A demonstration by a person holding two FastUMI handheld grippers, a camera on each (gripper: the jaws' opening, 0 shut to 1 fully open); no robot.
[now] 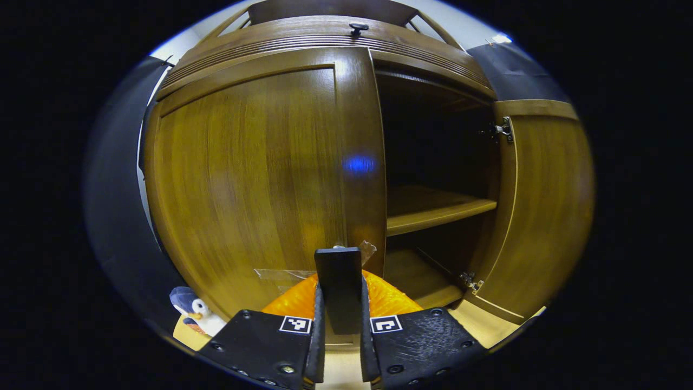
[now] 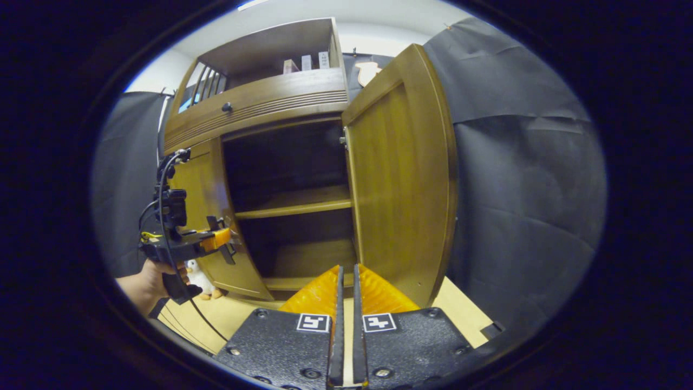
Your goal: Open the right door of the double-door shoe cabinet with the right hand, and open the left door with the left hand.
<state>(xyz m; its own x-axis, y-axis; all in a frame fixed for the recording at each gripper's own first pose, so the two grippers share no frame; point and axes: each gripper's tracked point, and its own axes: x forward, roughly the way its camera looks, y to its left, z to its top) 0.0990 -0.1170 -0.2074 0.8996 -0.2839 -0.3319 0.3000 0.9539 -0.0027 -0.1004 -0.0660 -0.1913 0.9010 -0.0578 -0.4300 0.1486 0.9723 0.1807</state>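
Your left gripper (image 1: 339,303) sits low and level, pointing straight at the left door (image 1: 260,179) of the shoe cabinet (image 2: 260,103). Its jaws are clamped on a flat dark handle (image 1: 338,281) that stands upright between them at the door's inner edge, low on the panel. In the right gripper view you can see that same left gripper (image 2: 219,238) from the side, your hand (image 2: 143,284) wrapped round its grip from below with a cable trailing down, fingers reaching in to the door's edge.

Your right gripper (image 2: 346,292) hangs back from the cabinet, holding nothing, jaws drawn nearly together with a thin gap between them, aimed at the lower opening.

The left door lies close to shut, while the right door (image 2: 400,179) stands swung wide open on its hinges, its inner face turned toward you. Between them the dark interior shows a shelf (image 2: 295,205) across the middle.

The left gripper view gives you a small penguin toy (image 1: 195,314) on the floor (image 2: 455,309) at the near left corner of the cabinet. The right gripper view adds the open top compartment with boxes (image 2: 306,63) standing far back, and a round knob (image 2: 227,107) on the band above the doors.
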